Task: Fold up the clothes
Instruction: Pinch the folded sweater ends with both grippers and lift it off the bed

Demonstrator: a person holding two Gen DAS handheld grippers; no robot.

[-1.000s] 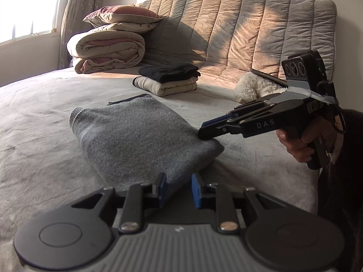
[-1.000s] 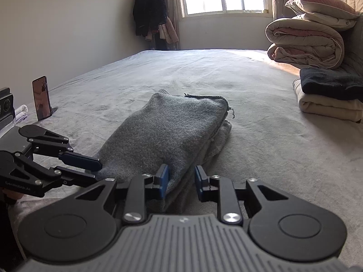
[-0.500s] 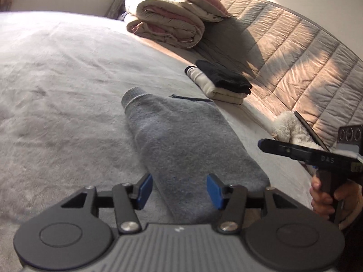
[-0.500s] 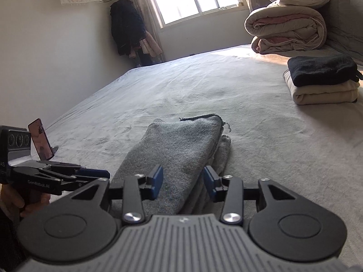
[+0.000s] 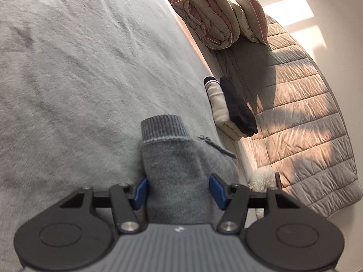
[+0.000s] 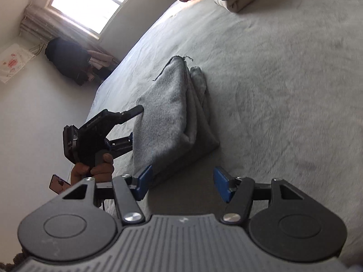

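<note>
Presently: grey sweater (image 6: 174, 115), folded, on bed (image 6: 283, 90). Left hand-held gripper (image 5: 178, 189) has just been opening, pads astride its near end; right hand-held gripper (image 6: 181, 181) likewise, parted at the near corner, gripping nothing. Next, likely: regrip, transfer to far folded stack (image 5: 229, 108). Underside layers hidden; pad contact unclear.

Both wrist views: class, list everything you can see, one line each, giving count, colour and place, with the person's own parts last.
sweater: one, grey, folded on bed, between the left jaws
folded clothes: two, cream under black, by headboard
duvet: one, beige, rolled, with pillow on it
bed: one, grey cover
phone: one, dark, bed edge
left gripper: black, blue pads, open
right gripper: same, open
hand: one, holding left gripper
</note>
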